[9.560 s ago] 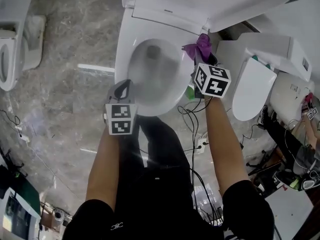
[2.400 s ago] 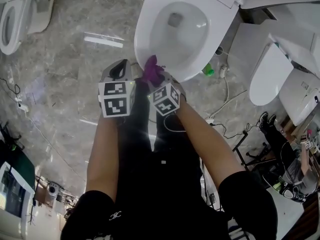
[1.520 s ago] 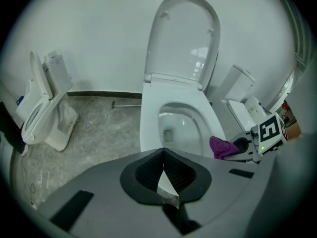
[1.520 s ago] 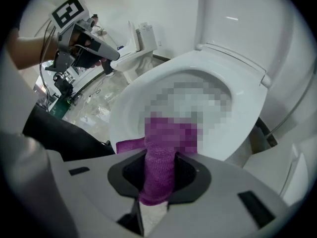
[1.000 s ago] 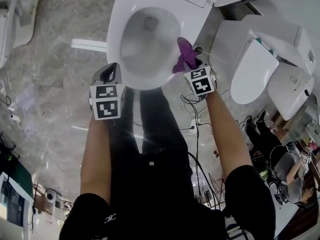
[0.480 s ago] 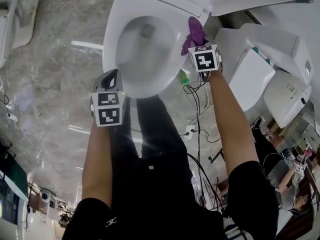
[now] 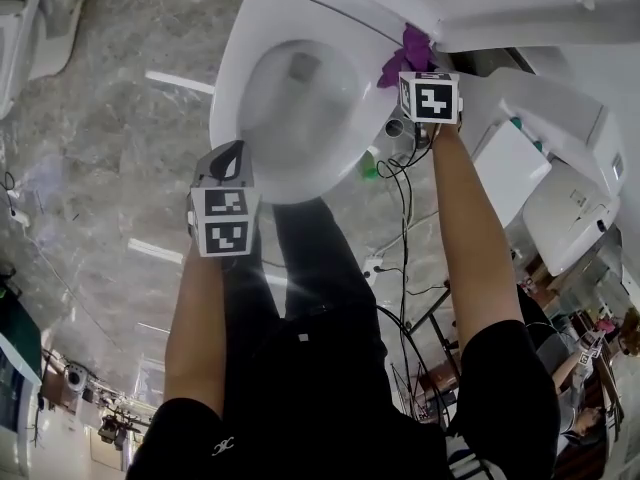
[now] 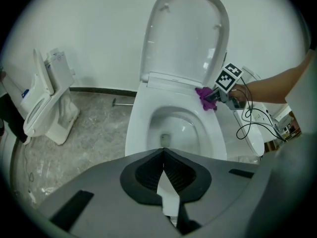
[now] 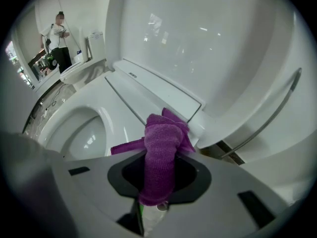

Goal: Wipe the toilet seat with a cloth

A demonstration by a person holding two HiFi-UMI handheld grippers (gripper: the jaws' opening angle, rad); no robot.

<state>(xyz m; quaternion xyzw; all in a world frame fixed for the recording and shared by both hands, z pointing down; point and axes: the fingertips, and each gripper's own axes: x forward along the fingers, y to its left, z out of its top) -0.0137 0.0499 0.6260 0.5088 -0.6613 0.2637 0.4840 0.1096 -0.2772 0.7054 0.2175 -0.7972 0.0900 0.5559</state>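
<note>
A white toilet stands with its lid (image 8: 185, 33) raised and its seat (image 7: 232, 76) down around the bowl. My right gripper (image 7: 413, 65) is shut on a purple cloth (image 7: 404, 57), which rests on the seat's back right corner by the hinge. From the right gripper view, the cloth (image 9: 161, 150) bulges out of the jaws of the right gripper (image 9: 159, 175) onto the seat (image 9: 119, 125). My left gripper (image 7: 230, 156) hangs shut and empty over the bowl's front rim. In its own view the left gripper (image 8: 163, 155) has nothing in it, and the cloth (image 8: 204, 97) shows ahead.
Other white toilets stand at the left (image 8: 42, 108) and right (image 7: 505, 163). Black cables (image 7: 403, 218) and a green bottle (image 7: 371, 166) lie on the marble floor right of the bowl. A person (image 9: 59, 36) stands far off. My legs are in front of the bowl.
The right gripper has carried the cloth along the seat's right side toward the back, up to the hinge. The left gripper has stayed near the front rim.
</note>
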